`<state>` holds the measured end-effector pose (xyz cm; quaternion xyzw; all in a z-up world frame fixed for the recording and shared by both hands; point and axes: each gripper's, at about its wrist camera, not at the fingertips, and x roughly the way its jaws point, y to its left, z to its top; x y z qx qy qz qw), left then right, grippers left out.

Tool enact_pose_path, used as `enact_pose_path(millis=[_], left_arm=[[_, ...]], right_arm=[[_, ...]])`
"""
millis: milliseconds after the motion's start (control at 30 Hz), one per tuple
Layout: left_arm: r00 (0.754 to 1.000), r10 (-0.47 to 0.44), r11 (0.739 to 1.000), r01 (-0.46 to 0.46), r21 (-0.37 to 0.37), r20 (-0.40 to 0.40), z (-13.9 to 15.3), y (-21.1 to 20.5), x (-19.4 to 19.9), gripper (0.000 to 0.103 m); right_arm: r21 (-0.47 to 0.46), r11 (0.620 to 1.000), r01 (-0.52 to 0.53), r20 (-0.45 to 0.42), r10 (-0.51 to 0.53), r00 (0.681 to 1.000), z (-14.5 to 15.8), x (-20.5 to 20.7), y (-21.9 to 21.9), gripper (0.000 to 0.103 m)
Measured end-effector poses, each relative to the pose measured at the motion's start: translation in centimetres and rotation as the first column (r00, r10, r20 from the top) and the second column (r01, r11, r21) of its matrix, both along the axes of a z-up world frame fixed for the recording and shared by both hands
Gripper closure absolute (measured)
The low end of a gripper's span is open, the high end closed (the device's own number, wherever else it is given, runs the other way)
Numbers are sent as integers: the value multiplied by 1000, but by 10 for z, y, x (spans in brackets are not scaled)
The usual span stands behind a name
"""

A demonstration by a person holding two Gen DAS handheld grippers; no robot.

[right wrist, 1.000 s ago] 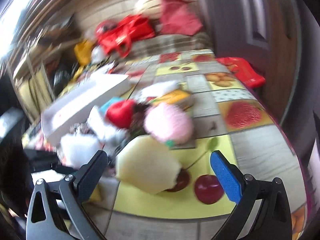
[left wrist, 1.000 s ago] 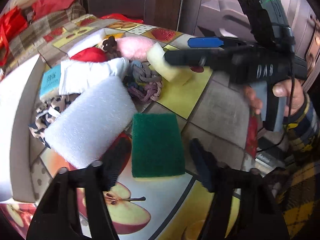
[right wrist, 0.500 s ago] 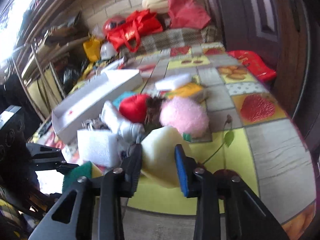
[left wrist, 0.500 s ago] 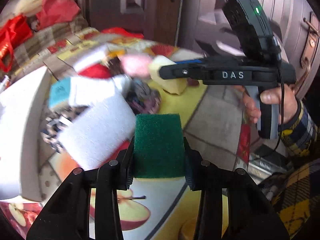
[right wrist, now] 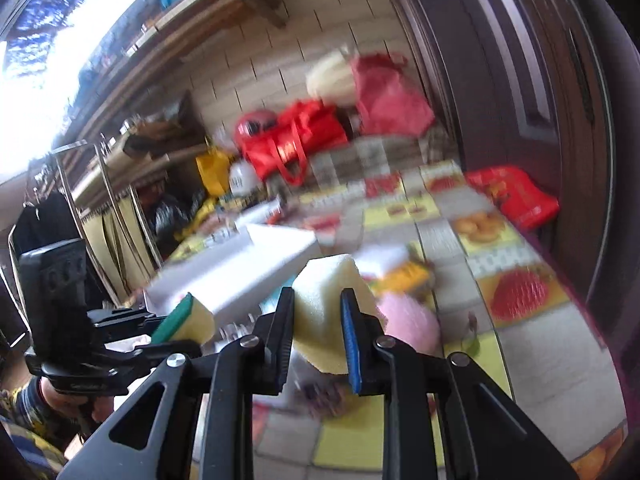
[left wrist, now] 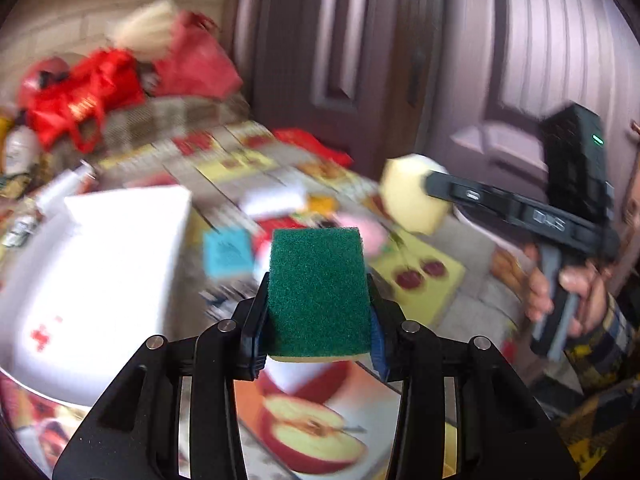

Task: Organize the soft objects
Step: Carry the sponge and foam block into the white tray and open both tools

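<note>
Carrying both loads to the white box [left wrist: 120, 248] calls for steady, level travel and firm squeeze, since foam slips. Left tool [left wrist: 318, 312] is clenched on the green sponge [left wrist: 318, 292], raised above the counter [left wrist: 424, 280]; right tool [right wrist: 318, 332] grips the yellow foam block [right wrist: 320, 304], angled forward, also aloft.

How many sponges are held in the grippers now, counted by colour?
Green-topped sponge, in the left gripper: 1
Pale yellow sponge, in the right gripper: 1
Total: 2
</note>
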<state>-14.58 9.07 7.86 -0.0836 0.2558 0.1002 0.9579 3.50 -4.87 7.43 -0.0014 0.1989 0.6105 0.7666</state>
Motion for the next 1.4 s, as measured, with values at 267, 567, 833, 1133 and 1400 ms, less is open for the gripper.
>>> enact_pose_path(millis=[267, 567, 833, 1133, 1400], left_arm=[[943, 297, 934, -319, 161, 150, -7, 30, -27, 63], [892, 408, 886, -439, 153, 195, -16, 54, -60, 63], [841, 497, 829, -533, 171, 212, -20, 97, -70, 63], [754, 631, 754, -651, 81, 185, -28, 156, -89, 63], [762, 629, 755, -646, 111, 158, -30, 165, -83, 63]], right_arm=[[121, 989, 80, 75, -90, 993, -5, -25, 37, 81], [95, 995, 30, 141, -43, 989, -15, -61, 65, 81], [62, 997, -51, 180, 39, 983, -14, -90, 103, 81], [-31, 996, -89, 156, 93, 983, -25, -102, 151, 81], [-55, 995, -89, 205, 98, 974, -28, -115, 171, 81]])
